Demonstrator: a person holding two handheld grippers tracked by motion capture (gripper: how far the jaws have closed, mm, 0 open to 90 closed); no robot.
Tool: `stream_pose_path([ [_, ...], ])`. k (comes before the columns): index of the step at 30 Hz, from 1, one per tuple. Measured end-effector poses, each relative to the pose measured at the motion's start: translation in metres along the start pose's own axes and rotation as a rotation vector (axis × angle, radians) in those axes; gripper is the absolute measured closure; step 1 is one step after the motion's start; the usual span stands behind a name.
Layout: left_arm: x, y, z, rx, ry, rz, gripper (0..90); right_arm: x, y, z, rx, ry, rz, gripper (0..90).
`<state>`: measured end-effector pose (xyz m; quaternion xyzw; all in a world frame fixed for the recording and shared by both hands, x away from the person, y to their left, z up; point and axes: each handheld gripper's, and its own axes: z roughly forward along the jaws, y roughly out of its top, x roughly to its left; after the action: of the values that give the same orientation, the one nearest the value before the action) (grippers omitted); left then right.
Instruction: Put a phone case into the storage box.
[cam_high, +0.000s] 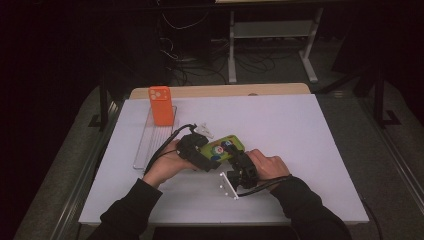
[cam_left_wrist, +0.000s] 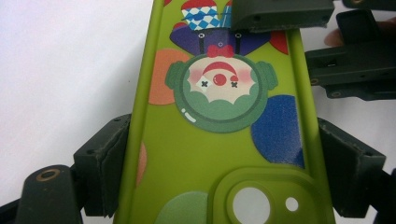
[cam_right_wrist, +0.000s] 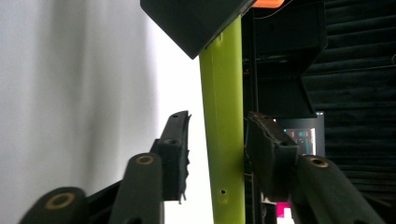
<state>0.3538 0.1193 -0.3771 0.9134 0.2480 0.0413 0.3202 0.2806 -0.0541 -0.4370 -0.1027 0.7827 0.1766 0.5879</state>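
Held the green phone case (cam_high: 223, 147) just above the white table (cam_high: 310, 150), a little left of the middle of the near side, printed back facing up. Clamped it across its width at the camera-cutout end with the left gripper (cam_left_wrist: 219, 172), pads pressed hard against both long edges. Judged that grip a steadying one: case kept flat and rigid so the other end stayed free for work.

Brought the right gripper (cam_right_wrist: 217, 140) in at the opposite end, turned so its jaws straddled the case's thin side wall. Not clenched there: a clear gap left between one pad and the green wall, the other pad just beside it or barely touching, hard to tell which. Probably lined up that way to pinch the rim for pulling or flexing the case against the left hold.

Farther out, left an orange phone case (cam_high: 161, 105) upright at the far end of a clear tray (cam_high: 145, 145) on the table's left side, well apart from both grippers, seemingly parked out of the working space.
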Motion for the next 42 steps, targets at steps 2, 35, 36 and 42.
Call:
stream_pose_path([
  [2,0.001,0.000,-0.001,0.011,0.000,0.018,15.4,0.001,0.000,-0.001,-0.004,-0.012,-0.003,64.2],
  [35,0.014,-0.008,-0.022,-0.097,-0.021,-0.008,0.0,-0.006,-0.024,0.003,0.075,0.059,0.167,75.7],
  [36,0.015,-0.008,-0.023,-0.101,-0.016,-0.006,0.0,-0.007,-0.025,0.003,0.081,0.060,0.183,75.7],
  [42,0.018,-0.009,-0.027,-0.090,-0.009,0.014,0.0,-0.014,-0.036,0.006,0.108,0.110,0.317,75.7],
])
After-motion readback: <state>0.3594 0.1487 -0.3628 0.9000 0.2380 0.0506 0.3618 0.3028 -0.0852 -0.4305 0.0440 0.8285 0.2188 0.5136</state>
